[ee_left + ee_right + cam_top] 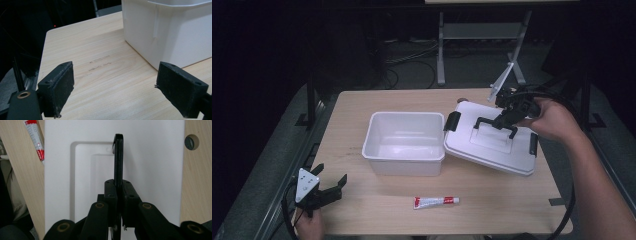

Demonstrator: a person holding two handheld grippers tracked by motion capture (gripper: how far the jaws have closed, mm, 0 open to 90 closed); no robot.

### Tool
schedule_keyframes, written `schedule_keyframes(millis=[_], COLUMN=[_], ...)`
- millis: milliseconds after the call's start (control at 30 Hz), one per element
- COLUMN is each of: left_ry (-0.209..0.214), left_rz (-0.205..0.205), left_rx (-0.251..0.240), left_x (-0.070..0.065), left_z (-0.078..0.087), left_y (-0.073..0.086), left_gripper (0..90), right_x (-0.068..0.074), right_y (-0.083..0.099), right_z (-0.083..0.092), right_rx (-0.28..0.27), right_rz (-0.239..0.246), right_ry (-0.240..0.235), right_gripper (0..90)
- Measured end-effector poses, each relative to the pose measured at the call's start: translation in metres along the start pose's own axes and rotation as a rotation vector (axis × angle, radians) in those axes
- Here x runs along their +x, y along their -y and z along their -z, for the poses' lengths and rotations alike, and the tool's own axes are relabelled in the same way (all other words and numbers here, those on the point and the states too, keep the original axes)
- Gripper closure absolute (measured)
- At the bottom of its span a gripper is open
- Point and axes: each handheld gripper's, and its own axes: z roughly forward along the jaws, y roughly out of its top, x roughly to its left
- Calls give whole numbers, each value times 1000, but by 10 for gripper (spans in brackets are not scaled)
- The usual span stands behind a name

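Observation:
A white lid (pixel 492 145) with black side clips leans tilted against the right rim of an open white bin (pixel 404 142) at the table's middle. My right gripper (pixel 503 121) is shut on the lid's black handle (pixel 484 121); in the right gripper view the handle (pixel 118 157) runs up from between the closed jaws, with the lid (pixel 150 170) behind it. My left gripper (pixel 332 192) rests at the table's front left corner, open, with nothing between its pads (pixel 58 87). The bin's wall (pixel 172 32) stands ahead and to the right of it.
A red-and-white tube (pixel 436 201) lies on the wooden table (pixel 362 210) in front of the bin; the tube (pixel 35 138) also appears beyond the lid. A metal stand (pixel 442 50) is on the floor behind the table.

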Motion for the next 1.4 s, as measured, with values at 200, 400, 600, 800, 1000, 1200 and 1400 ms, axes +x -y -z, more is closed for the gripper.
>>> schedule_keyframes(millis=[200, 400, 600, 800, 1000, 1200, 1400], left_ry=[1, -2, -2, -3, -6, -7, -9], left_rz=[7, 4, 4, 5, 5, 8, 8], left_rx=[-2, -2, -2, -1, -2, -3, -3], left_x=[1, 2, 1, 2, 3, 3, 4], left_z=[0, 1, 1, 2, 2, 2, 3], left_y=[1, 1, 1, 1, 1, 1, 1], left_gripper=[139, 140, 140, 140, 140, 140, 140], right_x=[-1, -3, -5, -6, -7, -9, -9], right_y=[14, 30, 41, 47, 49, 48, 45], right_z=[-4, -16, -34, -58, -82, -97, -111], right_rx=[3, 10, 11, 36, 62, 67, 83], right_rz=[-24, -46, -66, -73, -73, -75, -78], right_ry=[3, -9, -29, -53, -75, -86, -88], right_gripper=[840, 840, 840, 840, 840, 840, 840])
